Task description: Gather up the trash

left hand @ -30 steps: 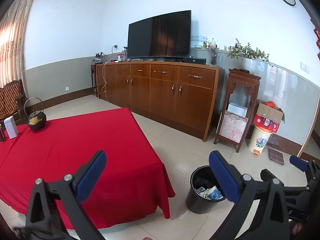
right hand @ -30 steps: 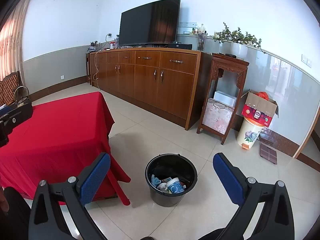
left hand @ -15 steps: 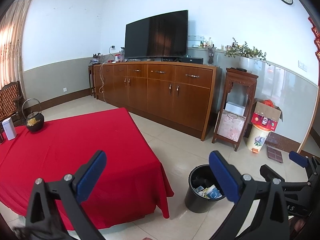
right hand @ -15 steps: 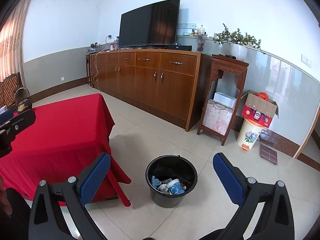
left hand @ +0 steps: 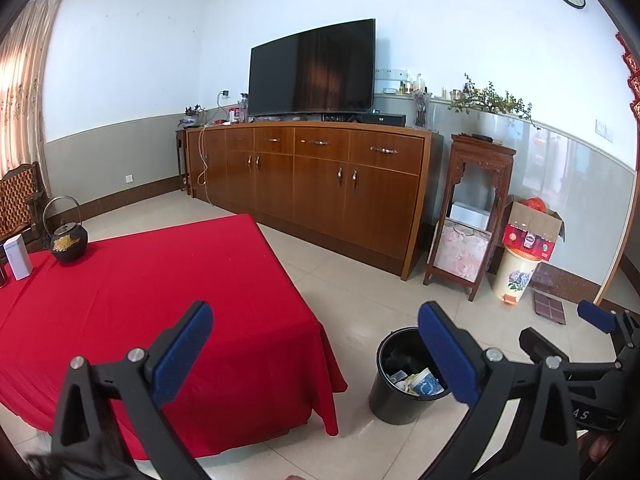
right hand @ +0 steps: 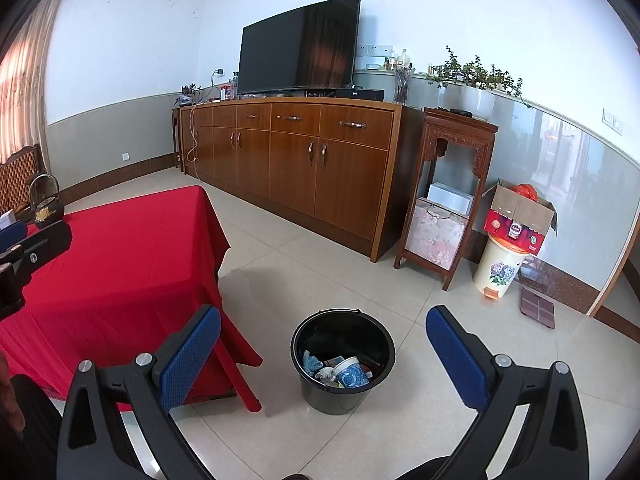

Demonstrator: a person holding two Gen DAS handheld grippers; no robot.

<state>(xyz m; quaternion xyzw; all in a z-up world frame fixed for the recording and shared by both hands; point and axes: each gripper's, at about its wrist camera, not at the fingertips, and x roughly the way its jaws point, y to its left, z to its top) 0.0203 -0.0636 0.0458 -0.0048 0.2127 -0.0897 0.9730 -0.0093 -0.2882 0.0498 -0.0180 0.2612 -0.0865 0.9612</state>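
Nearest the lens, the left gripper stands wide open with nothing between its blue-padded fingers, and the right gripper is spread just as wide and equally empty. Just beyond them, on the pale tiled floor, sits the round black plastic bin, close beside the hanging corner of the red cloth-covered table; the collected trash, a blue-patterned paper cup among crumpled wrappers, lies in its bottom. Judging by the bare red cloth, the step in hand looks like a last check for leftovers: it is done well by keeping both claws open and level and sweeping the cameras slowly over the tabletop and the floor round the bin before calling it finished. At the table's far end stand a dark iron teapot with a hoop handle and a small white box, which seem to be keepers rather than rubbish. The left gripper's finger hides part of the bin in its own view, the table's near edge is cut off, and what lies beneath the trash heap cannot be made out. Farthest off stands the long wooden sideboard.
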